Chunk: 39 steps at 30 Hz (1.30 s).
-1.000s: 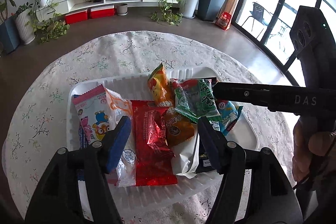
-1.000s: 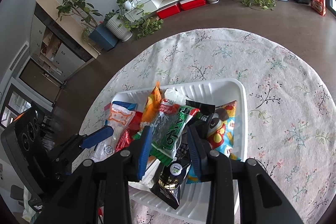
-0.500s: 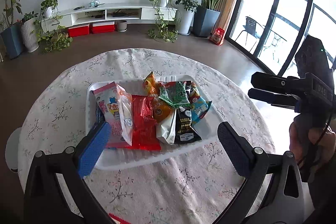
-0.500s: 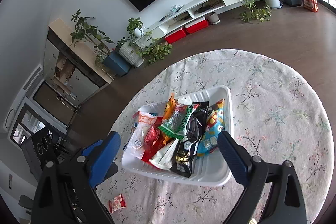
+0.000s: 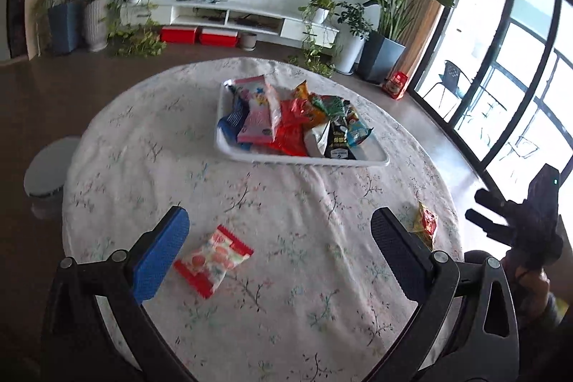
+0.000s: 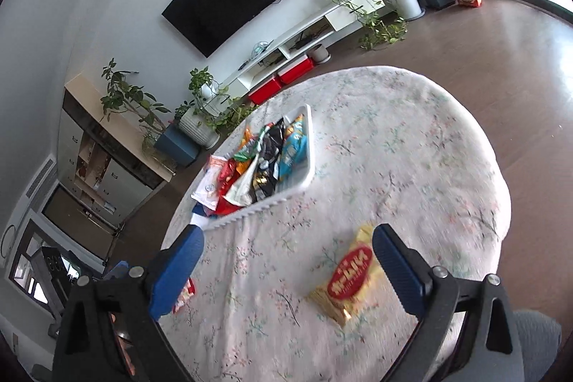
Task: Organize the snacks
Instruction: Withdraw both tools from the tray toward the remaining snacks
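Two loose packets lay on the surface (image 5: 322, 238), each close to a different gripper, and that pairing is what the coming move turned on.

The left gripper (image 5: 279, 249) hung with its jaws spread wide and nothing between them. The red-and-white candy packet (image 5: 213, 259) lay just inside the left-hand jaw, low in the gap, its long axis slanting from the near left up toward the far right — so the jaws would need to shift a little left and drop, closing across the short side.

The right gripper (image 6: 288, 264) was likewise wide apart and empty. The gold packet with the red label (image 6: 345, 281) lay close beside the right-hand jaw, its long axis running away from the jaws and tilted to the right. In the left wrist view a small gold-and-red packet (image 5: 425, 225) showed beyond the right-hand jaw; it was probably the same one, though the blur left that unsure.

The white tray (image 5: 358, 162), already heaped with snacks (image 5: 286, 120), lay well ahead of both pairs of jaws — the likely destination for each packet.
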Each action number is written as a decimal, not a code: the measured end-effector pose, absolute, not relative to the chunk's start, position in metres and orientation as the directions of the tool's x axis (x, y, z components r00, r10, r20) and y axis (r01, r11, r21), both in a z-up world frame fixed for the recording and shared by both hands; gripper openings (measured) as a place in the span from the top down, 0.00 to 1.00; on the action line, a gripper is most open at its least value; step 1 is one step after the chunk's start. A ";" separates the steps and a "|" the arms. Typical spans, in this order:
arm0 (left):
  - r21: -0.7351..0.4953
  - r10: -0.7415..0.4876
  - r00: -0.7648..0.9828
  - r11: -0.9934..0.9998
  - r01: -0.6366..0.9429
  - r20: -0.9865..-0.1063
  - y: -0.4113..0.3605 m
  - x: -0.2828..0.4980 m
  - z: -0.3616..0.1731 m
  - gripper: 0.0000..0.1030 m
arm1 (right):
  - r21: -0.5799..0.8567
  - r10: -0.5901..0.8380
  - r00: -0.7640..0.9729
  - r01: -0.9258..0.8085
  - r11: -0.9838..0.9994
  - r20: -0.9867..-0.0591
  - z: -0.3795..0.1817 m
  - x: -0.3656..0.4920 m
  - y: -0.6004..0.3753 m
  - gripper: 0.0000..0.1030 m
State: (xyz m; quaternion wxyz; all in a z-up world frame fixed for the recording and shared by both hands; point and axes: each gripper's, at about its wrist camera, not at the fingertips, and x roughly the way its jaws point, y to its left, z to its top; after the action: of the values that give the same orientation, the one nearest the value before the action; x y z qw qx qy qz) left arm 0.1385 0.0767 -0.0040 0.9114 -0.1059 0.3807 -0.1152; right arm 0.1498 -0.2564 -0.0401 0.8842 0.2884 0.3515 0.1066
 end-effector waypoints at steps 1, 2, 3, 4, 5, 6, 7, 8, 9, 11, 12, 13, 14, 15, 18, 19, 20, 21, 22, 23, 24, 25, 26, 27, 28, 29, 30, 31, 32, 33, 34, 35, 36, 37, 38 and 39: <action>-0.280 -0.278 0.680 0.954 0.110 -0.678 0.082 0.134 -0.006 0.00 | 0.578 0.385 0.728 0.020 0.816 -0.568 -0.044 0.143 -0.255 0.05; -0.266 -0.262 0.675 0.959 0.100 -0.689 0.088 0.130 -0.007 0.00 | 0.572 0.383 0.724 0.020 0.820 -0.574 -0.048 0.138 -0.253 0.05; -0.243 -0.248 0.669 0.964 0.103 -0.700 0.090 0.126 -0.009 0.00 | 0.569 0.384 0.720 0.018 0.822 -0.577 -0.051 0.134 -0.250 0.05; -0.225 -0.251 0.660 0.966 0.126 -0.708 0.090 0.123 -0.010 0.00 | 0.567 0.388 0.716 0.014 0.824 -0.581 -0.054 0.130 -0.248 0.05; -0.213 -0.267 0.643 0.963 0.163 -0.718 0.088 0.122 -0.012 0.00 | 0.563 0.391 0.710 0.009 0.826 -0.586 -0.056 0.128 -0.246 0.05; -0.195 -0.272 0.619 0.962 0.191 -0.737 0.086 0.122 -0.016 0.00 | 0.561 0.396 0.703 0.005 0.828 -0.590 -0.060 0.125 -0.243 0.05; -0.170 -0.263 0.594 0.963 0.208 -0.761 0.083 0.123 -0.019 0.00 | 0.563 0.404 0.696 0.001 0.826 -0.594 -0.063 0.125 -0.241 0.05; -0.149 -0.255 0.570 0.962 0.227 -0.781 0.080 0.125 -0.022 0.00 | 0.566 0.411 0.689 0.000 0.824 -0.597 -0.065 0.124 -0.240 0.05; -0.136 -0.259 0.547 0.958 0.254 -0.796 0.076 0.129 -0.026 0.00 | 0.568 0.415 0.683 0.000 0.823 -0.601 -0.068 0.123 -0.239 0.05; -0.112 -0.259 0.525 0.949 0.296 -0.811 0.072 0.133 -0.029 0.00 | 0.570 0.421 0.677 -0.004 0.822 -0.603 -0.070 0.123 -0.238 0.05; -0.096 -0.252 0.514 0.946 0.310 -0.820 0.070 0.138 -0.030 0.00 | 0.566 0.422 0.676 -0.009 0.824 -0.604 -0.069 0.122 -0.237 0.05; -0.078 -0.242 0.504 0.943 0.324 -0.829 0.068 0.143 -0.031 0.00 | 0.560 0.421 0.673 -0.012 0.828 -0.608 -0.069 0.122 -0.236 0.05; -0.058 -0.234 0.494 0.937 0.344 -0.837 0.065 0.148 -0.033 0.00 | 0.554 0.418 0.671 -0.012 0.832 -0.613 -0.069 0.121 -0.236 0.05; -0.042 -0.233 0.478 0.925 0.376 -0.847 0.061 0.155 -0.035 0.00 | 0.554 0.417 0.669 -0.011 0.833 -0.614 -0.069 0.121 -0.235 0.05; 0.020 -0.196 0.432 0.895 0.446 -0.880 0.055 0.171 -0.048 0.00 | 0.560 0.420 0.660 0.001 0.829 -0.623 -0.073 0.121 -0.236 0.05; 0.028 -0.186 0.412 0.887 0.461 -0.892 0.055 0.175 -0.053 0.01 | 0.562 0.421 0.659 0.004 0.827 -0.624 -0.073 0.121 -0.236 0.05; 0.030 -0.181 0.396 0.882 0.470 -0.900 0.057 0.180 -0.057 0.01 | 0.564 0.422 0.659 0.003 0.826 -0.622 -0.073 0.121 -0.236 0.05; 0.035 -0.171 0.386 0.880 0.473 -0.907 0.059 0.185 -0.062 0.03 | 0.563 0.421 0.661 0.002 0.827 -0.621 -0.073 0.120 -0.236 0.05; 0.033 -0.168 0.369 0.876 0.481 -0.914 0.061 0.188 -0.066 0.11 | 0.562 0.420 0.663 0.001 0.827 -0.620 -0.072 0.120 -0.236 0.05; 0.020 -0.174 0.345 0.871 0.491 -0.922 0.063 0.192 -0.072 0.18 | 0.561 0.420 0.664 0.000 0.828 -0.619 -0.072 0.120 -0.236 0.05; 0.010 -0.173 0.322 0.868 0.497 -0.931 0.065 0.195 -0.077 0.30 | 0.561 0.420 0.663 0.000 0.828 -0.620 -0.072 0.120 -0.236 0.05; 0.008 -0.164 0.304 0.870 0.494 -0.938 0.066 0.198 -0.082 0.36 | 0.561 0.420 0.662 0.001 0.828 -0.621 -0.073 0.120 -0.236 0.05; 0.011 -0.158 0.299 0.870 0.492 -0.941 0.067 0.200 -0.084 0.36 | 0.562 0.421 0.659 0.002 0.827 -0.623 -0.074 0.121 -0.235 0.05; 0.015 -0.158 0.304 0.867 0.498 -0.940 0.067 0.202 -0.085 0.36 | 0.560 0.422 0.659 0.000 0.829 -0.623 -0.074 0.121 -0.235 0.05; 0.012 -0.163 0.302 0.864 0.503 -0.939 0.068 0.203 -0.085 0.36 | 0.559 0.421 0.659 -0.002 0.829 -0.623 -0.074 0.121 -0.234 0.05; 0.006 -0.164 0.294 0.864 0.503 -0.942 0.068 0.206 -0.088 0.36 | 0.561 0.423 0.658 -0.001 0.828 -0.623 -0.074 0.121 -0.234 0.05; 0.009 -0.154 0.283 0.866 0.500 -0.947 0.069 0.208 -0.092 0.36 | 0.560 0.423 0.657 0.000 0.828 -0.625 -0.074 0.121 -0.234 0.05; 0.019 -0.138 0.277 0.868 0.496 -0.951 0.068 0.209 -0.095 0.36 | 0.557 0.422 0.655 -0.001 0.830 -0.627 -0.074 0.121 -0.233 0.05; 0.025 -0.131 0.277 0.868 0.496 -0.952 0.068 0.211 -0.096 0.36 | 0.555 0.421 0.654 -0.003 0.832 -0.628 -0.073 0.120 -0.232 0.05; 0.022 -0.133 0.273 0.866 0.499 -0.953 0.067 0.212 -0.097 0.36 | 0.555 0.422 0.654 -0.004 0.832 -0.627 -0.073 0.120 -0.232 0.05; 0.022 -0.133 0.273 0.867 0.499 -0.953 0.067 0.212 -0.097 0.37 | 0.555 0.422 0.654 -0.005 0.832 -0.627 -0.072 0.120 -0.232 0.05; 0.018 -0.135 0.269 0.867 0.498 -0.954 0.067 0.214 -0.098 0.38 | 0.554 0.420 0.655 -0.003 0.833 -0.628 -0.072 0.119 -0.232 0.05; 0.010 -0.141 0.265 0.868 0.497 -0.954 0.067 0.215 -0.099 0.40 | 0.555 0.420 0.655 -0.002 0.832 -0.628 -0.072 0.119 -0.232 0.05; -0.002 -0.150 0.261 0.870 0.494 -0.954 0.066 0.216 -0.099 0.46 | 0.554 0.420 0.654 -0.002 0.833 -0.629 -0.071 0.120 -0.232 0.05; -0.014 -0.160 0.258 0.872 0.488 -0.953 0.067 0.217 -0.099 0.48 | 0.552 0.420 0.653 -0.003 0.834 -0.630 -0.072 0.120 -0.232 0.05; -0.019 -0.163 0.258 0.875 0.483 -0.952 0.067 0.218 -0.099 0.53 | 0.549 0.419 0.650 -0.003 0.836 -0.634 -0.072 0.120 -0.231 0.05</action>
State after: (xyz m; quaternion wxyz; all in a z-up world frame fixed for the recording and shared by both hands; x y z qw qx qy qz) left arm 0.2179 0.0674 -0.0987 0.7807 0.1396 0.5728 -0.2071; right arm 0.1199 -0.2312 -0.0718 0.8703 0.2599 0.4005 0.1212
